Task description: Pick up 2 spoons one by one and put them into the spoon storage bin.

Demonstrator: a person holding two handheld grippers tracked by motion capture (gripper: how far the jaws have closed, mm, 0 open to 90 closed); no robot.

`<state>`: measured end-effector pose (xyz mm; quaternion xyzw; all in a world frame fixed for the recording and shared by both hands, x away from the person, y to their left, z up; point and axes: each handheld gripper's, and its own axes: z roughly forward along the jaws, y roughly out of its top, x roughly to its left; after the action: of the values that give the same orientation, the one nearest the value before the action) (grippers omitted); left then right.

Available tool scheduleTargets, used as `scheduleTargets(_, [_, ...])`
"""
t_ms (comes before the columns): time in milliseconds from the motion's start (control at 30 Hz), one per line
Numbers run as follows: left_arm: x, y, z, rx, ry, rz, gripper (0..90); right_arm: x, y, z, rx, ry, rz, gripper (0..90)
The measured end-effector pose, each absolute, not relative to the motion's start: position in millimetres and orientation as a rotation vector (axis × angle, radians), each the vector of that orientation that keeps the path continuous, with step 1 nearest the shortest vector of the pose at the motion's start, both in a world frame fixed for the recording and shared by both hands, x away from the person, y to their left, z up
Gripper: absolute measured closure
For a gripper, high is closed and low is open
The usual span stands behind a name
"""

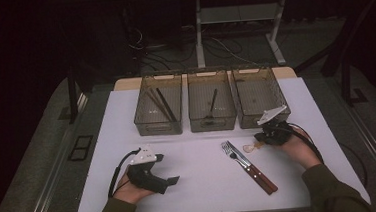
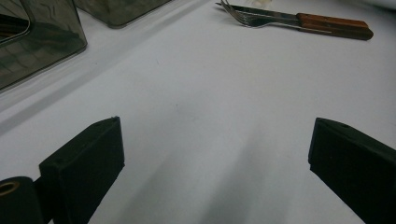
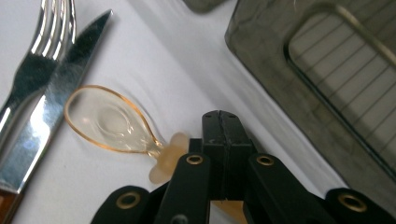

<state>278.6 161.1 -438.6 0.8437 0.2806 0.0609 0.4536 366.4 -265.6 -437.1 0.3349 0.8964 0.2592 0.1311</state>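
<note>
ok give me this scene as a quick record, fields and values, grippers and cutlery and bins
left gripper: open, jaws wide apart, low over bare table, holds nothing
right gripper: shut on the handle of the clear amber spoon
fork and knife: side by side on the white table, wooden handles
bins: three clear ones in a row at the far edge
left bin: dark sticks
middle bin: one dark utensil

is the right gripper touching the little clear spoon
Touching. In the right gripper view the right gripper has its jaws shut together on the handle end of the clear spoon, whose bowl lies on the table.
</note>
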Motion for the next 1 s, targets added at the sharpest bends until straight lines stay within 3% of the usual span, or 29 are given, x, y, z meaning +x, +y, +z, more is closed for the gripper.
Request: scheduleTargets(1000, [278.9,160.1,-439.2,2.088,0.689,0.142,2.7,348.8,-275.3,-434.5,0.965,2.632,0.691,90.0])
